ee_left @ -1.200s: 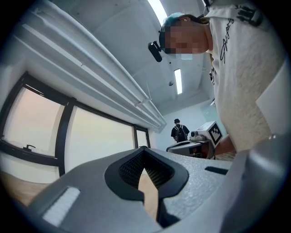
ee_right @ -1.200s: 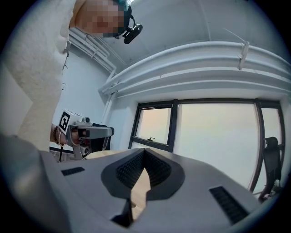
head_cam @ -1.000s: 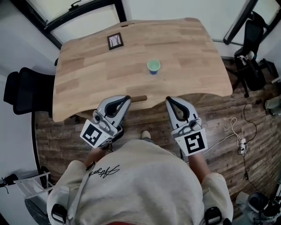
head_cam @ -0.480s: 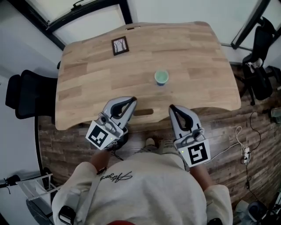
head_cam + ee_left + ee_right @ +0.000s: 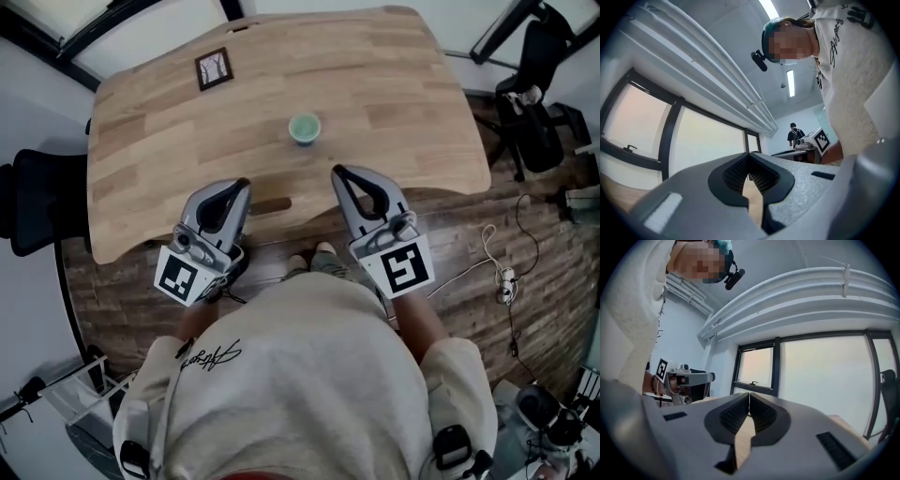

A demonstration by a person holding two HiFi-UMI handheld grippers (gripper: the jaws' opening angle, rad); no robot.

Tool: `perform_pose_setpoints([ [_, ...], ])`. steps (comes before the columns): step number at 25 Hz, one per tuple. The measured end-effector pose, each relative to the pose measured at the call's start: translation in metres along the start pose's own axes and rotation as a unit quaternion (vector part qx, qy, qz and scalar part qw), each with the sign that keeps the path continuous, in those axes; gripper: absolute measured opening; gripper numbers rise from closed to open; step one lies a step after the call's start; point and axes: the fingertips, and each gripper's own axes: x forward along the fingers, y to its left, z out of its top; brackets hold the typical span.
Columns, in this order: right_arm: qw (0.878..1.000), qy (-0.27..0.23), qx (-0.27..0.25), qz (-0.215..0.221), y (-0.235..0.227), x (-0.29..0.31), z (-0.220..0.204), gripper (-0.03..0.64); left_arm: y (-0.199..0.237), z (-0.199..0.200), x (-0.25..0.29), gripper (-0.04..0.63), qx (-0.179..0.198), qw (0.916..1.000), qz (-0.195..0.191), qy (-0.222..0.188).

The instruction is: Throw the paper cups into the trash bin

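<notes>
both the left gripper [image 5: 238,186] and right gripper [image 5: 339,174] have jaws closed, empty, short of the paper cup [image 5: 304,127].

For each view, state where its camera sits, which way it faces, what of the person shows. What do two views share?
Head view: on the head, facing steeply down at table, cup, left gripper, right gripper, torso.
Left gripper view: on left gripper, along shut jaws toward windows; torso shows.
Right gripper view: on right gripper, likewise.
Shared: each shows the other gripper.
</notes>
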Motion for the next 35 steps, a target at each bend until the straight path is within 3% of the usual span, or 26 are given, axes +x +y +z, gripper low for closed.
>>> perform_pose_setpoints([
  [5,1.0,0.005,0.009,0.008,-0.009,0.009,-0.02,0.011,0.002,-0.008,-0.006,0.003,-0.005,0.9998,0.019,0.009],
  [9,0.998,-0.003,0.057,0.008,-0.016,0.018,-0.038,0.013,0.008,-0.014,-0.011,0.003,-0.003,0.9991,0.034,0.025],
  [12,0.997,0.005,0.072,0.015,-0.016,0.024,-0.052,0.086,0.01,-0.02,-0.017,0.003,-0.008,0.9985,0.044,0.031],
  [16,0.997,0.017,0.075,0.016,-0.017,0.029,-0.066,0.129,0.01,-0.028,-0.02,0.003,-0.013,0.9978,0.052,0.037],
  [27,0.994,0.064,0.083,0.012,-0.025,0.038,-0.113,0.226,0.015,-0.042,-0.026,0.003,-0.048,0.995,0.077,0.041],
  [35,0.993,0.071,0.088,0.019,-0.027,0.049,-0.142,0.247,0.014,-0.052,-0.036,0.003,-0.058,0.9931,0.09,0.049],
])
